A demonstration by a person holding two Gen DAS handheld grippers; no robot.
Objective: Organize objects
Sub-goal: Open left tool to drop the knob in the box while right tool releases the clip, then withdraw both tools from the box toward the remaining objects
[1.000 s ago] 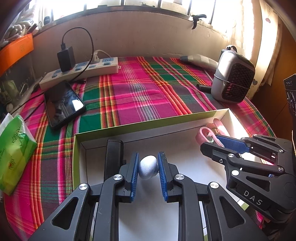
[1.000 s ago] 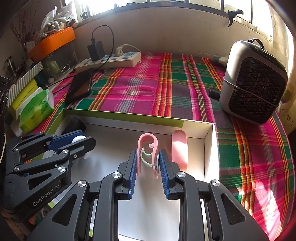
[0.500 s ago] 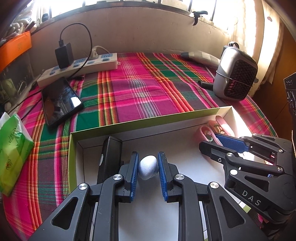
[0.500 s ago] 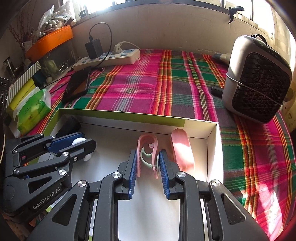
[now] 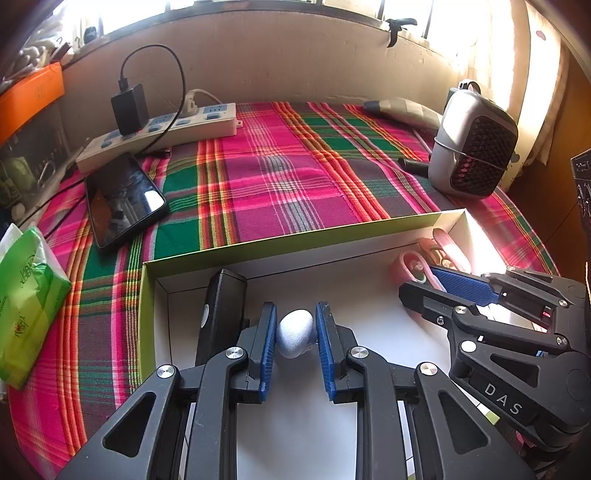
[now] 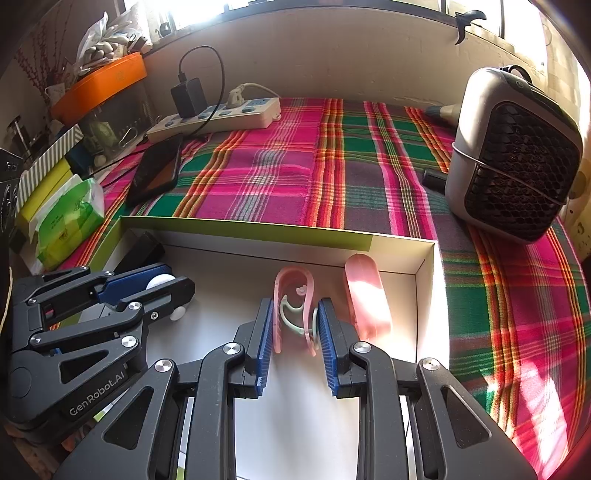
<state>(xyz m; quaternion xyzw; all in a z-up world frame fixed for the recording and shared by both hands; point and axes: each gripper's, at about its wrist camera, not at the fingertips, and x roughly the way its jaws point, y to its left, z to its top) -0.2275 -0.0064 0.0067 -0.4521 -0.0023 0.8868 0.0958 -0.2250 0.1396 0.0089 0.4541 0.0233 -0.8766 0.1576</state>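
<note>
**Two grippers, both loaded, over the box**

Left gripper (image 5: 295,338) is gripping the white egg-shaped object (image 5: 294,333); right gripper (image 6: 295,326) is clamping the pink clip (image 6: 294,306), long axis toward 12 o'clock. Both are hanging inside the white box (image 6: 424,258), the egg-shaped object at 9 o'clock from the clip.

Sunlight is pouring through the window (image 6: 207,7) above a plain beige wall (image 5: 295,66), glaring on the sill. Below the wall, a pink, green and red plaid cloth (image 5: 280,177) is covering the surface, with bright patches lying on its right side. A pale curtain (image 5: 532,74) is hanging at the wall's right end, glowing in the light.
</note>
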